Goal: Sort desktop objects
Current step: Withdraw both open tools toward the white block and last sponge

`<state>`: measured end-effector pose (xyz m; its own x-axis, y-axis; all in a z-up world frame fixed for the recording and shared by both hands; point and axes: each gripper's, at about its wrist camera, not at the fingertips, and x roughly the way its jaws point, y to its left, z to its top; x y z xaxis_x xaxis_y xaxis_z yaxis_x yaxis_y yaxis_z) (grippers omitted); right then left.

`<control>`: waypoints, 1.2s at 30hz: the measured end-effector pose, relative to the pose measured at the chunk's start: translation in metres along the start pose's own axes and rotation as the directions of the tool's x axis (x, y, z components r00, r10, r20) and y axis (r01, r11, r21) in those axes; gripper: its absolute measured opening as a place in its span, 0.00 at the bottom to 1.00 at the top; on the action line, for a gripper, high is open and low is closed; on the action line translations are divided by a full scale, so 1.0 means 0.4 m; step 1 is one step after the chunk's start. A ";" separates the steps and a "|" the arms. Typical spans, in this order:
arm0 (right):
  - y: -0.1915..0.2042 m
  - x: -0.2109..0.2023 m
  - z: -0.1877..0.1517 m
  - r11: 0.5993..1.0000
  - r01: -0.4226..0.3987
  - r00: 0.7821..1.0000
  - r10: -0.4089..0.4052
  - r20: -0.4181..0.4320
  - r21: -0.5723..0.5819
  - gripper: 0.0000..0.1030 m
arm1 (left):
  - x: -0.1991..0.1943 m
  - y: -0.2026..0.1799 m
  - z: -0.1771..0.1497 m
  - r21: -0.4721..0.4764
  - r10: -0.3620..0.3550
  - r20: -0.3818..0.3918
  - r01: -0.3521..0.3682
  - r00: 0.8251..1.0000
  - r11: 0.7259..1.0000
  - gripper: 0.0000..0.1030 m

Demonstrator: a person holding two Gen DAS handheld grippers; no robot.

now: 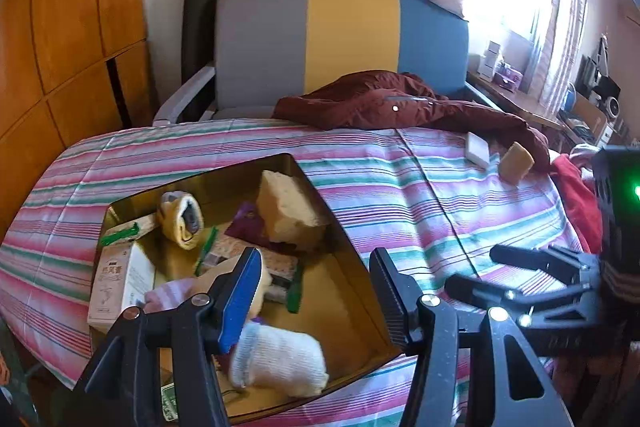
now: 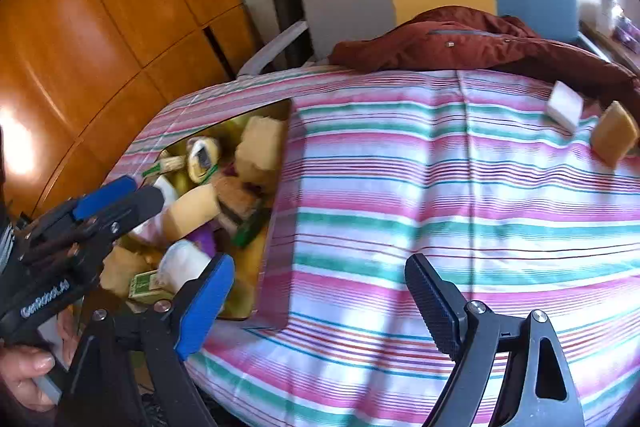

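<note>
Between the left gripper [image 1: 316, 291]'s two fingers lies the near part of a gold tin box [image 1: 352, 247] resting on a striped cloth [image 1: 400, 195]. Its jaws stand apart with nothing pressed between the pads; the blue-faced finger [image 1: 240, 299] hangs over the box's contents, the black ribbed one over the box's right wall. Just below the blue finger a rolled white sock [image 1: 280, 363] lies in the box's near corner. Beyond the fingertips, deeper in the box, sit a large pale sponge [image 1: 288, 207], a yellow-and-grey rolled sock [image 1: 182, 221], a small carton [image 1: 120, 279] against the left wall and green clips [image 1: 120, 233].

To the right of the left gripper's black finger, the right gripper [image 1: 476, 271] shows over the cloth, outside the box. In its own view the right gripper [image 2: 320, 303] has its jaws spread wide and empty, with bare striped cloth [image 2: 440, 187] between them; its blue finger [image 2: 204, 307] sits beside the box's right wall [image 2: 280, 227]. Far beyond its black finger, near the cloth's far right edge, a white block [image 2: 564, 105] and a tan sponge [image 2: 614, 133] lie close together, just in front of a dark red jacket [image 2: 460, 43]. Left of the blue finger, a hand [image 2: 28, 371] holds the left gripper [image 2: 132, 199] above the box.
</note>
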<state>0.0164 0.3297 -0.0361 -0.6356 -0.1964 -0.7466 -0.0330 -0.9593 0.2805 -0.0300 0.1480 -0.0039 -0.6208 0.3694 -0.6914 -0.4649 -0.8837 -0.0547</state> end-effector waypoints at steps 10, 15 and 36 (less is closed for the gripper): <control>-0.127 -0.037 0.030 0.993 0.090 0.996 -0.090 -0.004 0.073 0.85 | 0.029 -0.068 0.013 0.046 -0.044 -0.020 0.045 0.999 0.998 0.55; -0.228 -0.061 0.048 0.979 0.144 0.989 -0.145 -0.009 0.141 0.85 | 0.052 -0.104 0.026 0.064 -0.074 -0.033 0.076 0.997 0.995 0.55; -0.757 -0.116 0.190 0.814 0.254 0.930 -0.353 0.099 0.522 0.89 | 0.206 -0.268 0.045 0.131 -0.145 -0.168 0.168 0.975 0.977 0.55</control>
<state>-0.0026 0.6445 -0.0406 -0.6559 0.1764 -0.7339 -0.5911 -0.7247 0.3541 -0.0426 0.2782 -0.0421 -0.4319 0.4397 -0.7874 -0.6409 -0.7639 -0.0751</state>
